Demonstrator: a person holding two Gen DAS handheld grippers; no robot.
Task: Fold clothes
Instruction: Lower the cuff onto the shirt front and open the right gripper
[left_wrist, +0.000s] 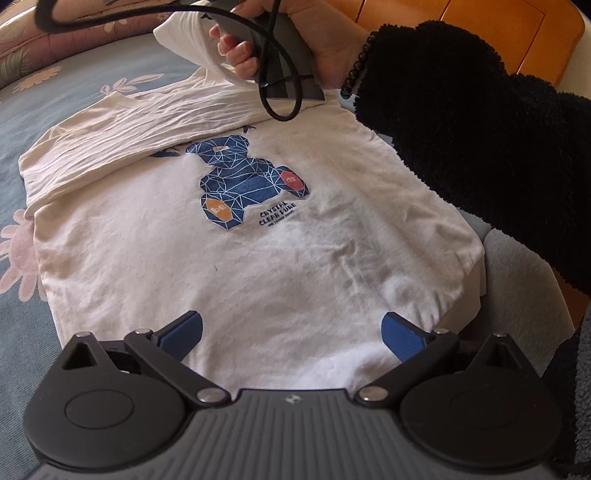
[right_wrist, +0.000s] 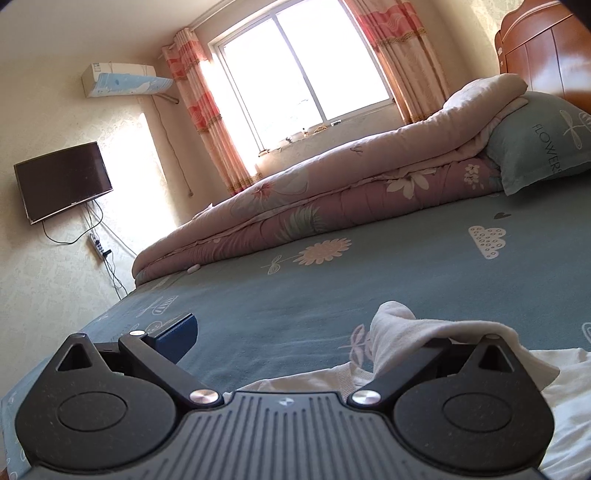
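Note:
A white T-shirt with a blue bear print lies flat on the blue bedsheet. Its far part is folded over toward the print. My left gripper is open above the shirt's near hem, its blue pads apart. In the left wrist view the right gripper's handle is held by a hand at the shirt's far end. In the right wrist view my right gripper stands open; a fold of white shirt cloth drapes over its right finger, and the left fingertip is bare.
A rolled floral quilt and a blue pillow lie along the far side of the bed. A wooden headboard stands at the right. The person's black fleece sleeve reaches over the shirt's right side.

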